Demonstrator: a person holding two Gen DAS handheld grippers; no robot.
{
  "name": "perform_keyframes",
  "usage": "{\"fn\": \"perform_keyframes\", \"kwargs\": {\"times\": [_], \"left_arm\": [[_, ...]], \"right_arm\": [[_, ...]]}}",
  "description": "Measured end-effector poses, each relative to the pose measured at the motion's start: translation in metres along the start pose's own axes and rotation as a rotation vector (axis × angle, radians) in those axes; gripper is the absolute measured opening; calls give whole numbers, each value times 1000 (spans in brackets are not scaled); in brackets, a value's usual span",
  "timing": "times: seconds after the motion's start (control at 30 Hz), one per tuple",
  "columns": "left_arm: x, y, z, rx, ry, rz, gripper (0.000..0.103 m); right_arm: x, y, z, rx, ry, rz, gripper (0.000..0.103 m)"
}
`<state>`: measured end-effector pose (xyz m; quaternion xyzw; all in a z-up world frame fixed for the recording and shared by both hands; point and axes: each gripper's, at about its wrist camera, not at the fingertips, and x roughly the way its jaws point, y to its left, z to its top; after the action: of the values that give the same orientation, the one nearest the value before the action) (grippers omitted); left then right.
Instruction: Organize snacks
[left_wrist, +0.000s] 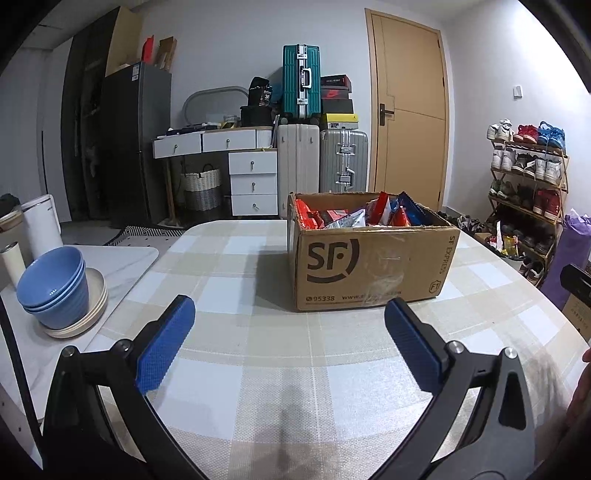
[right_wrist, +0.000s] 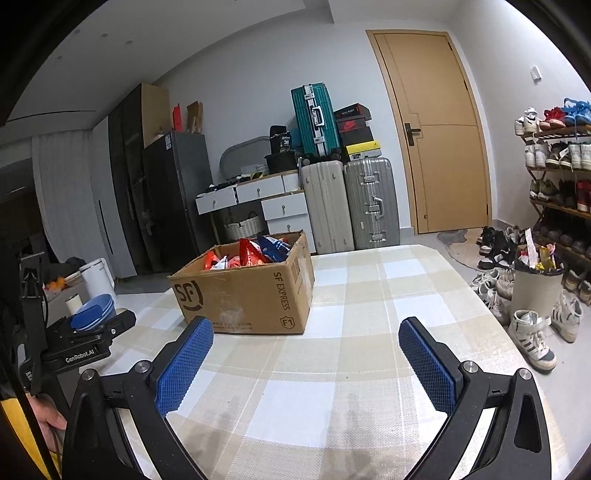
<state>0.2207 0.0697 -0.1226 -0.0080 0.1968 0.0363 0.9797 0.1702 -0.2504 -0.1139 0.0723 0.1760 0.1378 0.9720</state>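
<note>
The brown cardboard box printed "SF" (left_wrist: 373, 258) stood on the bench covered with a beige and white checked cloth (left_wrist: 236, 280), in the middle right of the left wrist view and in the middle left of the right wrist view (right_wrist: 243, 291). Its top was open, and red, blue and white snack packets (left_wrist: 362, 214) filled it up to the rim; some of them stuck out above the edge.

The left gripper (left_wrist: 290, 321) hung above the cloth in the lower part of its frame, near the box but not touching it. Its jaws, with blue ribbed pads (left_wrist: 166, 347), were spread wide with nothing between them. The right gripper (right_wrist: 306, 343) was also over the cloth, with the box to the upper left of it, and its jaws were spread wide and empty too.

A stack of blue bowls on a cream plate (left_wrist: 55, 288) rested at the left edge of the left wrist view, well apart from the box.
</note>
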Motion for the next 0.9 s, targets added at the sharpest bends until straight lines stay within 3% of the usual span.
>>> {"fn": "perform_keyframes", "kwargs": {"times": [0.9], "left_arm": [[-8, 2, -2, 12, 3, -12, 103]], "right_arm": [[1, 7, 0, -34, 1, -19, 102]]}}
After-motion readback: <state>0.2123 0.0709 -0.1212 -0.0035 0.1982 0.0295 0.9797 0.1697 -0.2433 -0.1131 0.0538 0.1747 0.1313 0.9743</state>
